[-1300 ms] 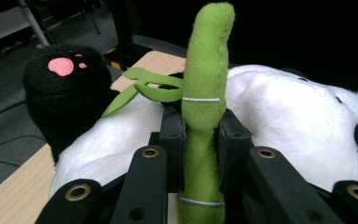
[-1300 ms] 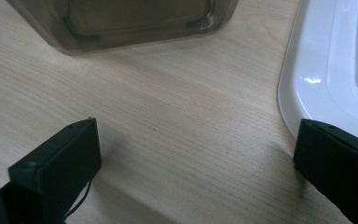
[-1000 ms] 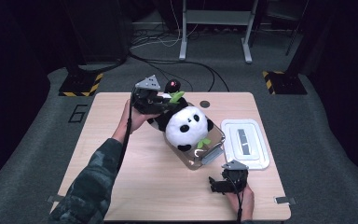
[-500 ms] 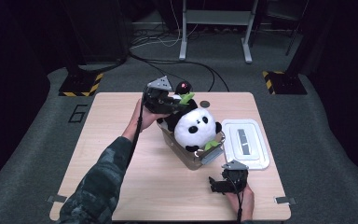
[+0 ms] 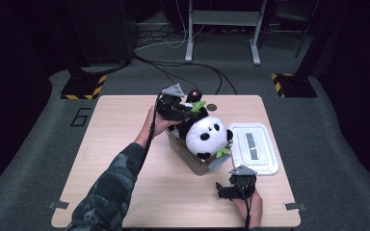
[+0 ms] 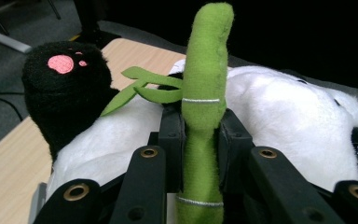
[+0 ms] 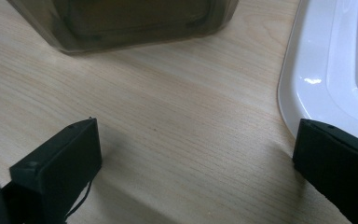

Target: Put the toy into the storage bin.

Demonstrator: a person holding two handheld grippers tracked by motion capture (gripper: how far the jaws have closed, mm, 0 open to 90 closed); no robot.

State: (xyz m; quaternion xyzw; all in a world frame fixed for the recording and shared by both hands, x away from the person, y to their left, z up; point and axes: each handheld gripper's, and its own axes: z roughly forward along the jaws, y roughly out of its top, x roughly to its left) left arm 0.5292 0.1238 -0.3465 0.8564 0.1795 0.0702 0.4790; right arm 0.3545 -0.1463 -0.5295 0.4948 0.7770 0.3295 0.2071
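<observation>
A person stands at a wooden table (image 5: 125, 144). Near the middle of its far half, a plush panda (image 5: 204, 134) lies half inside a clear bin (image 5: 192, 161), its head toward the right edge and a black foot with a pink pad (image 6: 60, 63) raised toward the far edge.

The left gripper (image 5: 180, 108) reaches in from the far side; its jaws are clamped on the green bamboo stalk (image 6: 203, 116) sewn to the panda.

The right gripper (image 5: 231, 187) rests low near the near edge, jaws spread wide and empty, just beside the white lid (image 5: 257, 149) that lies flat next to the bin.

The step looks like settling the panda into the bin. Done well, the pull on the thin stalk should be gentle, and the free gripper could steady the bin so it does not slide.
</observation>
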